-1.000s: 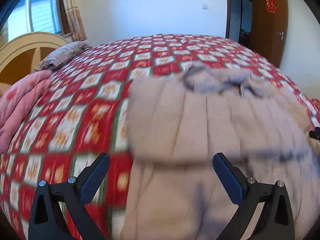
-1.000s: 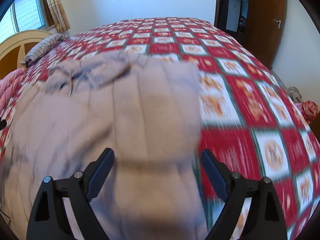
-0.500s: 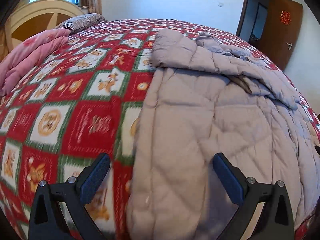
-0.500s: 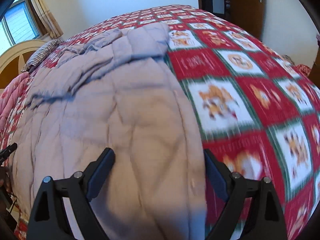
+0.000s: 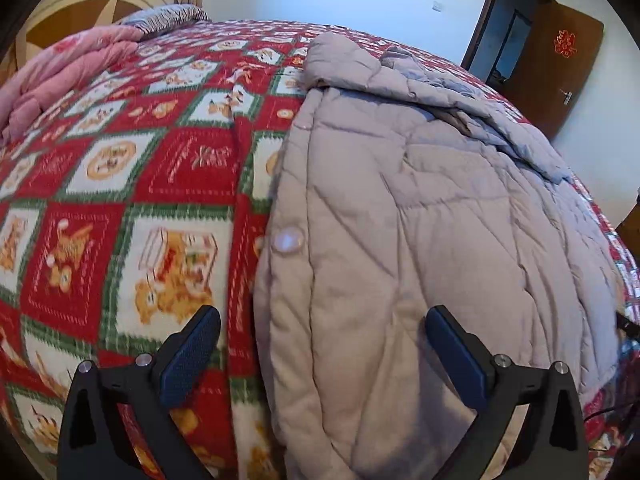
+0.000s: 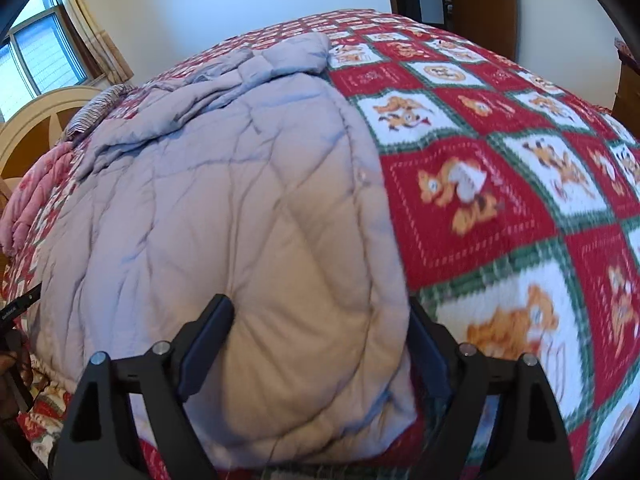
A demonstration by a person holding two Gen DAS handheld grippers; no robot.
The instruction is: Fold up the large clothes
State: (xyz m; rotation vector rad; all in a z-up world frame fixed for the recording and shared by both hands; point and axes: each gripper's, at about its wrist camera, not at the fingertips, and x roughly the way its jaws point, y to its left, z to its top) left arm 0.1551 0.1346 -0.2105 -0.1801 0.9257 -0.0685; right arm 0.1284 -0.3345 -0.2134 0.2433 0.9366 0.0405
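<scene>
On the bed, left wrist view: quilted grey coat (image 5: 420, 216) laid flat on the red patterned bedspread (image 5: 120, 184), long axis running away from the camera toward the far bunched hood or collar end; its left edge, with a snap button (image 5: 287, 240), falls between the jaws of the left gripper (image 5: 322, 348); jaws spread wide, left pad over bedspread, right pad over coat, neither pressing on cloth; pink quilt (image 5: 60, 76) well apart at far left.

Right wrist view: same coat (image 6: 224, 208) fills left and centre; bedspread (image 6: 500, 184) to the right; near right corner of the hem bulges up between the jaws of the right gripper (image 6: 320, 340); jaws wide but closing, padding between them, left pad just beside the fabric; right pad partly hidden behind the hem, so contact cannot be told.

Judgement: each gripper sits at its own near corner, right one nearer to a hold; next fold probably carries the hem along the long axis toward the collar.
</scene>
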